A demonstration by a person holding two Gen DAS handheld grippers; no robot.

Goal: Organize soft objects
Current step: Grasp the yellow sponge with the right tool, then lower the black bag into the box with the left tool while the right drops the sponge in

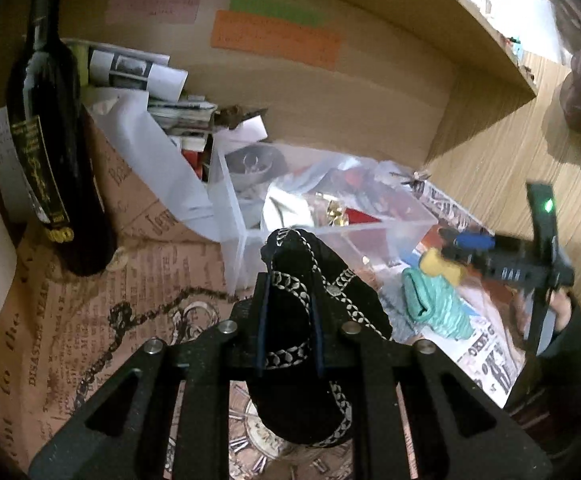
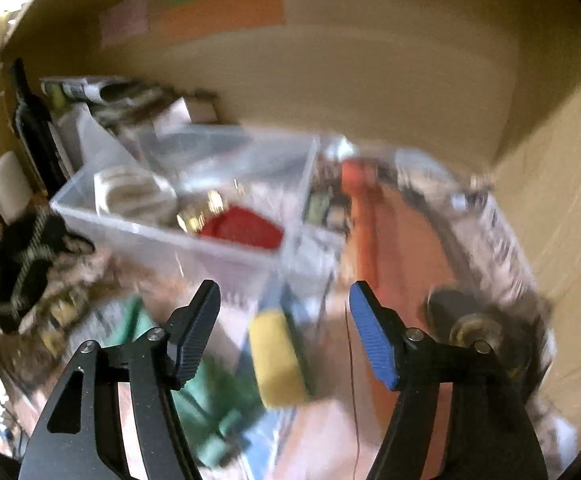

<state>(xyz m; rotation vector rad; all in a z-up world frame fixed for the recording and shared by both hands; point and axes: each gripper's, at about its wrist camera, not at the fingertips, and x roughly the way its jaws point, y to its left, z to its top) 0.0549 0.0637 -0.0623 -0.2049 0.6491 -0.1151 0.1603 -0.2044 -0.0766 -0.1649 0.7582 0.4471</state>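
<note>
My left gripper (image 1: 290,292) is shut on a black cloth with silver chain trim (image 1: 310,280), held above the printed paper just in front of the clear plastic box (image 1: 234,216). The cloth also shows at the left of the right wrist view (image 2: 22,264). My right gripper (image 2: 284,316) is open and empty, above a yellow soft piece (image 2: 278,360) and a teal-green cloth (image 2: 218,404); it shows in the left wrist view (image 1: 470,246) over the same yellow piece (image 1: 442,266) and teal cloth (image 1: 434,304). The box (image 2: 162,236) holds a red item (image 2: 242,228) and gold bits.
A dark wine bottle (image 1: 54,152) stands at the left. Rolled papers and booklets (image 1: 142,76) pile behind the box. A wooden back wall with coloured notes (image 1: 274,36) closes the rear. A cream mug (image 2: 6,184) sits at far left. The right wrist view is motion-blurred.
</note>
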